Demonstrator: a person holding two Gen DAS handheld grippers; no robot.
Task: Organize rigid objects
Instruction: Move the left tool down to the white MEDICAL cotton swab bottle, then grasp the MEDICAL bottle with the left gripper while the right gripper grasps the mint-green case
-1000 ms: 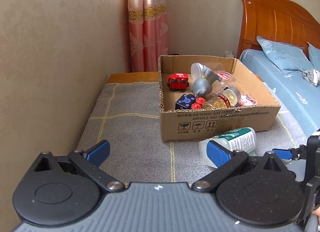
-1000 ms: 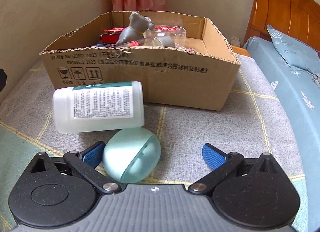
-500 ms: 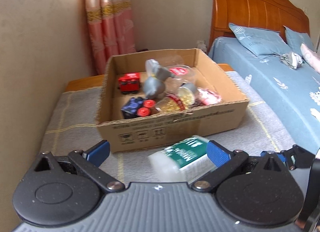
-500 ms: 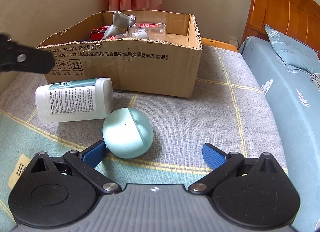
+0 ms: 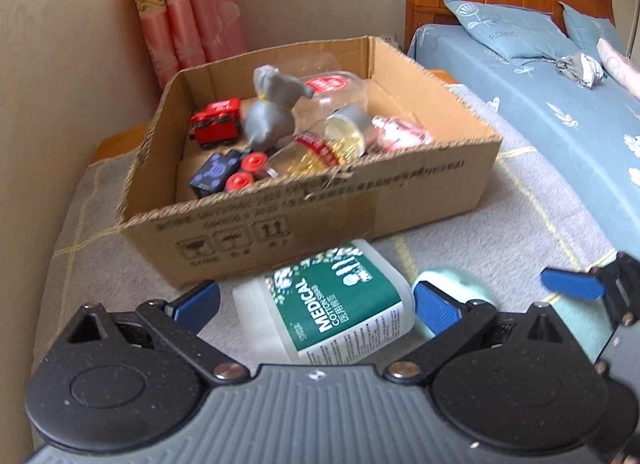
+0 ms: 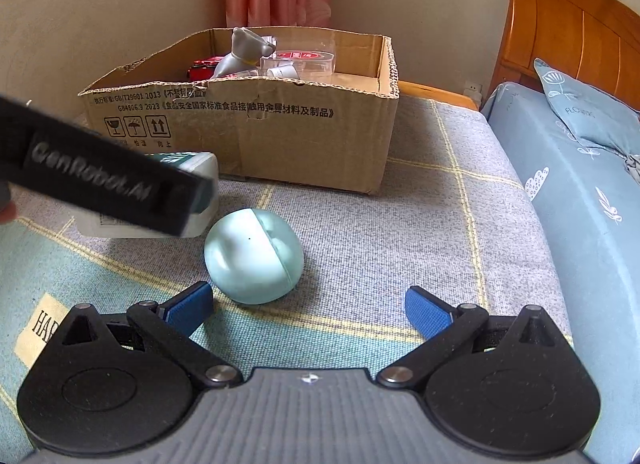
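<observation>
Left wrist view: the white cotton-swab jar [image 5: 332,304] with its green "MEDICAL" label lies on its side on the grey checked cloth [image 5: 520,232], just in front of the cardboard box [image 5: 360,203]. It sits between the spread blue pads of the left gripper [image 5: 316,302], whose jaws stand wide and touch nothing that can be seen. Just beside the jar's right end lies the pale green egg-shaped case [image 6: 254,256]; whether the two touch cannot be told. The right gripper [image 6: 308,304] hangs wide open before the case, its left pad close by the case's lower edge, apart from it.

The box's front wall is ragged along the top rim. Inside are a grey elephant figure [image 5: 272,111], a red toy train [image 5: 216,125], a clear jar [image 5: 340,91] and other small toys; its right rear corner shows bare cardboard floor. Right of the box the cloth runs open to the blue bed [image 6: 580,191]. A beige wall [image 5: 60,83] stands close along the left edge.
</observation>
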